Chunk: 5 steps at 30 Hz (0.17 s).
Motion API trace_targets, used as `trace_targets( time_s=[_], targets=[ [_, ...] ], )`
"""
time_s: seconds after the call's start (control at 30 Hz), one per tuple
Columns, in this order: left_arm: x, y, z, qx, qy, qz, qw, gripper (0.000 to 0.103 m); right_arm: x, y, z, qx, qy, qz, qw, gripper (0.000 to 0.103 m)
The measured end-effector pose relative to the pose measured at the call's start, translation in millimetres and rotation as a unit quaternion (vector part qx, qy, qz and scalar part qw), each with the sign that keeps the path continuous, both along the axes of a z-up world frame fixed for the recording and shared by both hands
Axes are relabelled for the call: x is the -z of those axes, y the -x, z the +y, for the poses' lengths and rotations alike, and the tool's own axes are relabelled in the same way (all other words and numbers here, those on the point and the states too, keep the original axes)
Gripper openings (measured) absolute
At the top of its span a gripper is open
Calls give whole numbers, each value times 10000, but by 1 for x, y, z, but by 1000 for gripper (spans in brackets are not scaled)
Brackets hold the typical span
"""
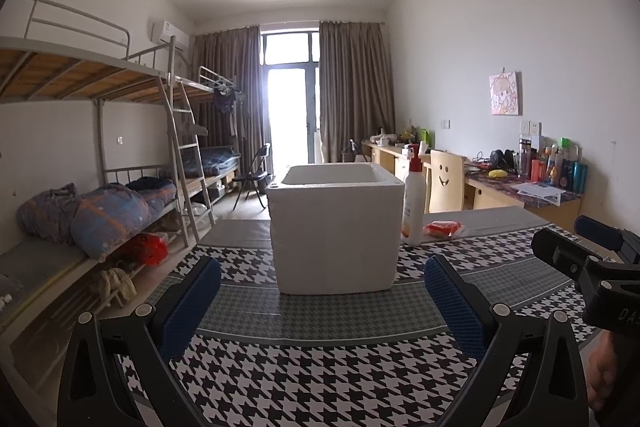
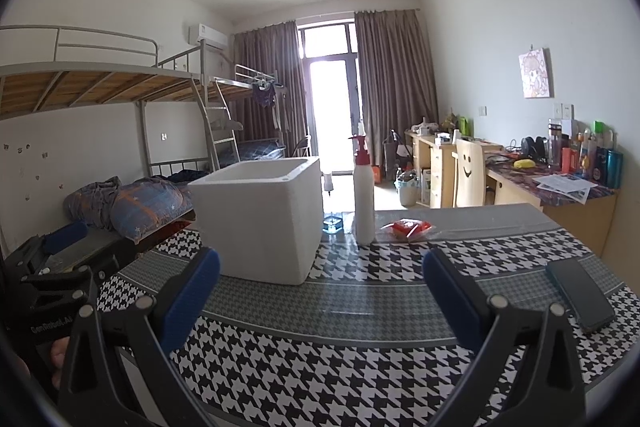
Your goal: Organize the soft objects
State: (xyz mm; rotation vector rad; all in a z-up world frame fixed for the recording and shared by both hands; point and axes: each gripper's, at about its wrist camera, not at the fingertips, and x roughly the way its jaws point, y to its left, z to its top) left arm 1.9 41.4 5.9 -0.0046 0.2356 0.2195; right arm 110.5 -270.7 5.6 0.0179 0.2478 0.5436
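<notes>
Left gripper point(image 1: 322, 303), right gripper point(image 2: 320, 293): black frames, blue ribbed pads, silver rivets; white lettering printed on housing.

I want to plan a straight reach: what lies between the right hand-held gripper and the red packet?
Only bare houndstooth tablecloth, per the right wrist view; red packet lies beyond right hand-held gripper, beside the white bottle.

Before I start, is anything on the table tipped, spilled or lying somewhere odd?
Nothing spilled or tipped. The white foam box and the white pump bottle with a red top stand upright; the red plastic-wrapped packet lies flat beside the bottle. The black phone lies near the table's right edge.
</notes>
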Motion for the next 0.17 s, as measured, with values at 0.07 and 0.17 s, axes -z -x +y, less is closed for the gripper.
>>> trace_targets(
  time_s=[0.07, 0.17],
  targets=[
    [1, 1, 1, -11, -1, -1, 10000, 102, 0, 0, 0, -3, 20, 7, 10000, 102],
    [1, 1, 1, 2, 10, -23, 10000, 102, 0, 0, 1, 8, 15, 13, 10000, 102]
  ],
)
